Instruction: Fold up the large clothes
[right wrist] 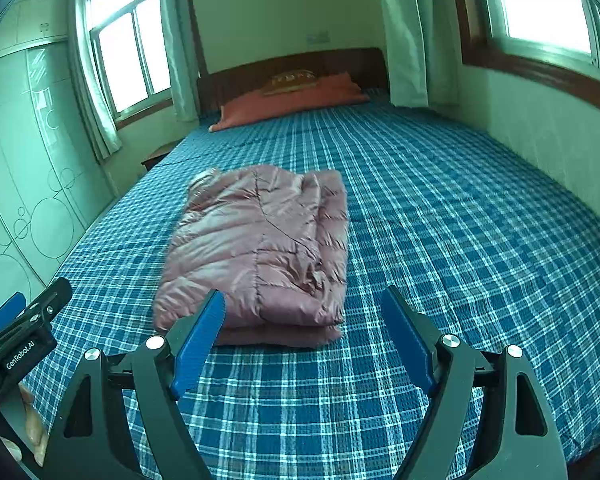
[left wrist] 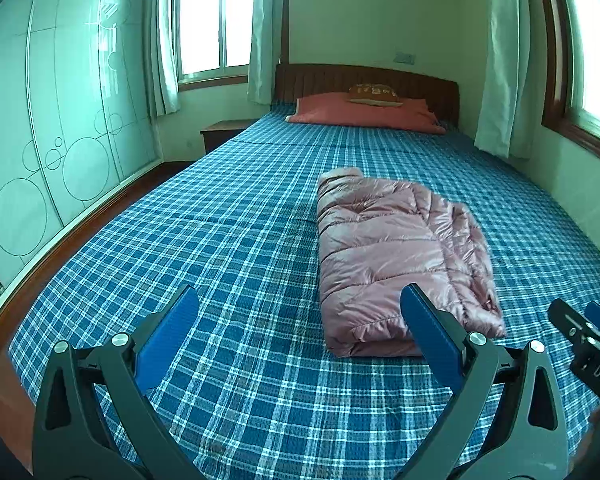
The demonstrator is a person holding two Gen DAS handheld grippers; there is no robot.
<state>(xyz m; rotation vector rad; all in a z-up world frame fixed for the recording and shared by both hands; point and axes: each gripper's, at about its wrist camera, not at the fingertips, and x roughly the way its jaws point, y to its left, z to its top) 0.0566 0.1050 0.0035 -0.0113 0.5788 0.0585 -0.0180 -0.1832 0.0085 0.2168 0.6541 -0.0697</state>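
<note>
Your left tool is released, its blue pads spread wide with only the bed showing between them, and your right tool is likewise released and holds nothing. Both hang above the near end of the bed, tilted downward toward it. The folded pink puffer jacket lies just ahead of them, a compact quilted bundle resting flat on the blue plaid bedspread, right of centre from the left wrist and left of centre from the right wrist. Neither tool touches it. Farther up the bed, a red pillow sits against the dark wooden headboard with a small patterned cushion on top. A pale wardrobe with circle patterns stands along the left, and curtained windows light the room.
</note>
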